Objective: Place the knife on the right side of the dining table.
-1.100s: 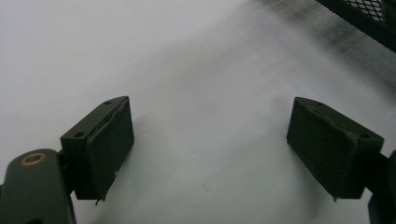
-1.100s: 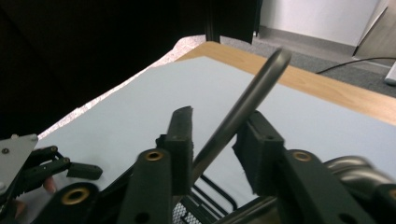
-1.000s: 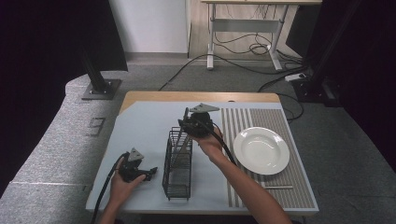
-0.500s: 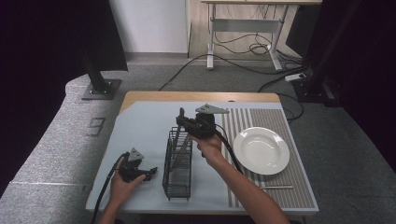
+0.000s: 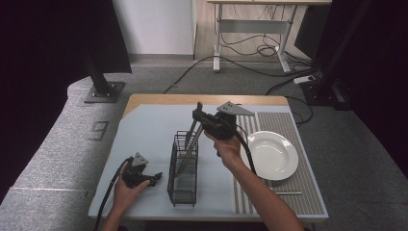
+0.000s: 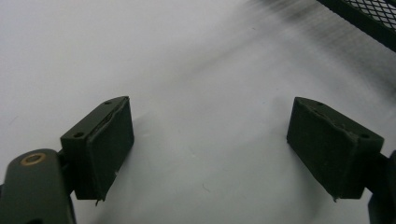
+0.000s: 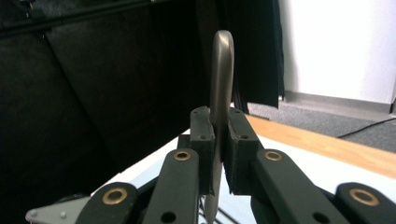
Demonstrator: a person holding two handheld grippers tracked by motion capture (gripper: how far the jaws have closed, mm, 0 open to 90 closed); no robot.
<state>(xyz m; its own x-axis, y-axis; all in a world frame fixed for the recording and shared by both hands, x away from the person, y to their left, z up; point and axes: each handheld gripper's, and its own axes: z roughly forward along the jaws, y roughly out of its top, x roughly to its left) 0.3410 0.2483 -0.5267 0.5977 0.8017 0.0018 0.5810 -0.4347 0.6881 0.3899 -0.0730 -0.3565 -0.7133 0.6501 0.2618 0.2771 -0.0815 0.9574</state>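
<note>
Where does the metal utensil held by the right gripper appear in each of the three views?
High view: the metal utensil slants near the picture's middle, from the right gripper down into the black wire rack.
Left gripper view: not in it; a corner of the wire rack is at top right.
Right gripper view: its handle stands upright at the centre, clamped between the jaws.
Shared landmark: the light table, also at and.

White plate on ribbed mat, rt side.
</note>
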